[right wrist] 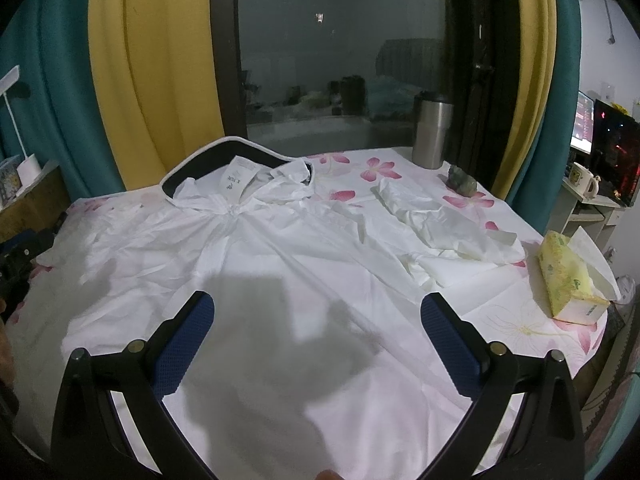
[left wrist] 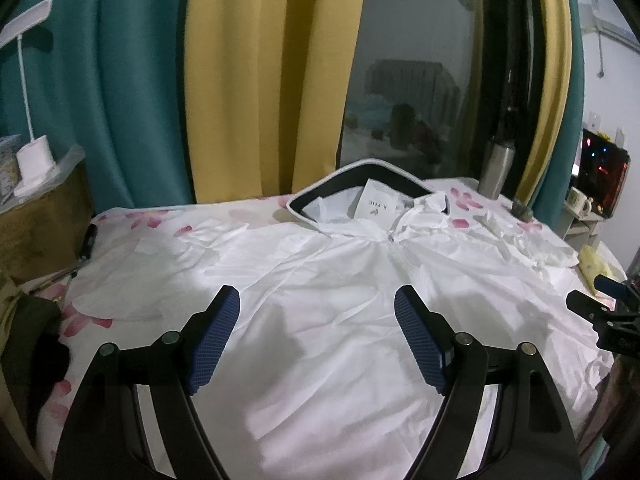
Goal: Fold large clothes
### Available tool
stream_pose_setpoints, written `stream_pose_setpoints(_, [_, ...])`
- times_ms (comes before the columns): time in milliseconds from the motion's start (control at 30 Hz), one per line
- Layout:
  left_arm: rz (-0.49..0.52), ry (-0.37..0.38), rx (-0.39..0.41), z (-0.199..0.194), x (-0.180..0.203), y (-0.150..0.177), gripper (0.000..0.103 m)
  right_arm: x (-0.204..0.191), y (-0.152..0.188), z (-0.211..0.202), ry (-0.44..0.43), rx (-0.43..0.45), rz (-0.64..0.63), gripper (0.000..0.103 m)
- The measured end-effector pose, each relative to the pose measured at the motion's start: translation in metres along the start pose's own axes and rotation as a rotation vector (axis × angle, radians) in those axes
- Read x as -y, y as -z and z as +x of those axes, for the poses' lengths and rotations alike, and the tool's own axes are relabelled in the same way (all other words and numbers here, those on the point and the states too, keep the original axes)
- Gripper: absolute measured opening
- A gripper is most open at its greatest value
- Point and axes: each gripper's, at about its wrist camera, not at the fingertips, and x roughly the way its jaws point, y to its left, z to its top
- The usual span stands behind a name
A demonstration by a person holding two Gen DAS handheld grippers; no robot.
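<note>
A large white garment lies spread flat, front up, on a table with a pink-flower cloth. Its collar, with a white label, lies at the far side on a dark white-edged pad. In the right wrist view the garment has its right sleeve crumpled toward the far right. My left gripper is open and empty above the garment's lower middle. My right gripper is open and empty above the lower part; it also shows in the left wrist view at the right edge.
A steel tumbler stands at the far right by the window. A yellow tissue box sits at the table's right edge, a small stone figure near the tumbler. A white desk lamp stands on a cardboard box, left. A screwdriver lies at the left edge.
</note>
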Motion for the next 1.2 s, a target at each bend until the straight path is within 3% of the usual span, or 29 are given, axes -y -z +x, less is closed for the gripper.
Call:
stream_pose_setpoints(267, [-0.020, 0.019, -0.071, 0.042, 0.000, -0.011, 0.082, 0.022, -0.011, 0.031, -0.024, -0.046, -0.020, 0.101])
stream_pose_setpoints(533, [-0.019, 0.013, -0.150, 0.092, 0.000, -0.020, 0.081, 0.060, -0.038, 0.074, -0.001, -0.099, -0.057, 0.070])
stream_pose_setpoints(733, [-0.035, -0.009, -0.185, 0.126, -0.005, -0.025, 0.078, 0.088, -0.062, 0.106, 0.013, -0.116, -0.048, 0.061])
stream_pose_setpoints(1200, [-0.093, -0.091, -0.245, 0.174, -0.031, -0.025, 0.077, 0.126, -0.087, 0.188, 0.007, -0.201, -0.053, 0.055])
